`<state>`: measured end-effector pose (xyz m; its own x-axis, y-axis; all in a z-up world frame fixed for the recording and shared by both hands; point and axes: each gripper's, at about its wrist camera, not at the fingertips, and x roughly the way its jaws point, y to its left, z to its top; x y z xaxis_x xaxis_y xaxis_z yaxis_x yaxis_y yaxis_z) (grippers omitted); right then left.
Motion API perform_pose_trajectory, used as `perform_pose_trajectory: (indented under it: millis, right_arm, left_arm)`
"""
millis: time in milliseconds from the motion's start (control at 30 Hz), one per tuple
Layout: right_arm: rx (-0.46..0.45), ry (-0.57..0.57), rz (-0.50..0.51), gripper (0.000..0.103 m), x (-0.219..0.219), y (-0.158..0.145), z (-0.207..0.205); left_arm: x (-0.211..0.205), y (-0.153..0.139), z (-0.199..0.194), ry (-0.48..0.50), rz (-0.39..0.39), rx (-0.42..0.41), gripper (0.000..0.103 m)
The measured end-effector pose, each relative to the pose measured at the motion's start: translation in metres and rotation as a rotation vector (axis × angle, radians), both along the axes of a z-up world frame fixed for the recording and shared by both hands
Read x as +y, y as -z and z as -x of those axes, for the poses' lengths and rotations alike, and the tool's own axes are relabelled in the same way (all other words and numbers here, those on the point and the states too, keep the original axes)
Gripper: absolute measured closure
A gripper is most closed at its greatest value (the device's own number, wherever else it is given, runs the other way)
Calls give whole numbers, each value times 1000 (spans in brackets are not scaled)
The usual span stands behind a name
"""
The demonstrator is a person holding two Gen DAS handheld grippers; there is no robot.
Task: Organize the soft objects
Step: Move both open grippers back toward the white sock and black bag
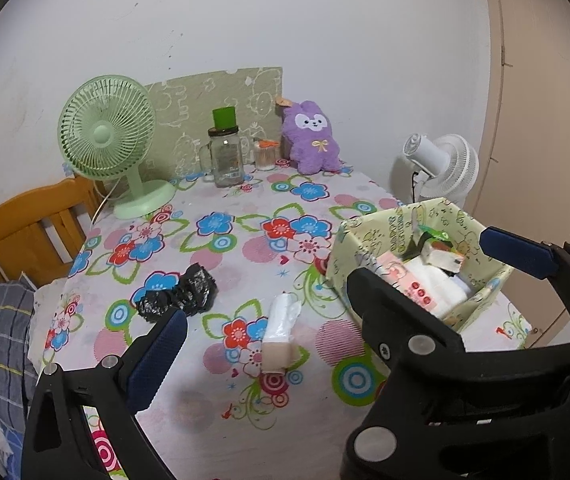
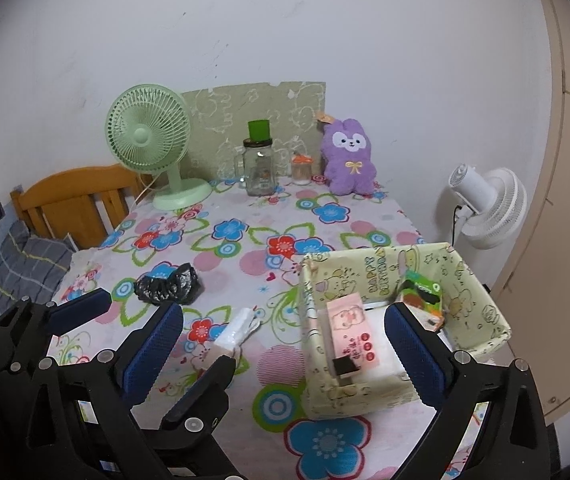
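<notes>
A crumpled black plastic bag lies on the floral tablecloth at mid-left. A white roll of plastic bags with a tan band lies near the middle. A pale yellow patterned box on the right holds a pink tissue pack and a green-labelled packet. A purple plush toy sits at the back. My left gripper is open above the roll and empty. My right gripper is open above the box's near side, empty.
A green desk fan, a glass jar with a green cup on it and a small jar stand at the back. A white fan is beyond the right edge. A wooden headboard and bedding are at left.
</notes>
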<state>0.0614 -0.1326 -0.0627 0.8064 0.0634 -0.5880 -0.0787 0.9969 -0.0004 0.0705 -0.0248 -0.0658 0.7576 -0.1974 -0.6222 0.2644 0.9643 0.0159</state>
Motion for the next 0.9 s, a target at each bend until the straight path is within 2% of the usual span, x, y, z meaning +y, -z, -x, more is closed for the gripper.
perform_pose_trajectory:
  millis: [567, 900]
  right_arm:
    - [94, -49, -7, 1, 39, 41, -26]
    - [174, -97, -13, 13, 58, 69, -51]
  left_arm:
    - [37, 36, -18, -63, -36, 61, 0]
    - [54, 60, -36, -92, -75, 95, 0]
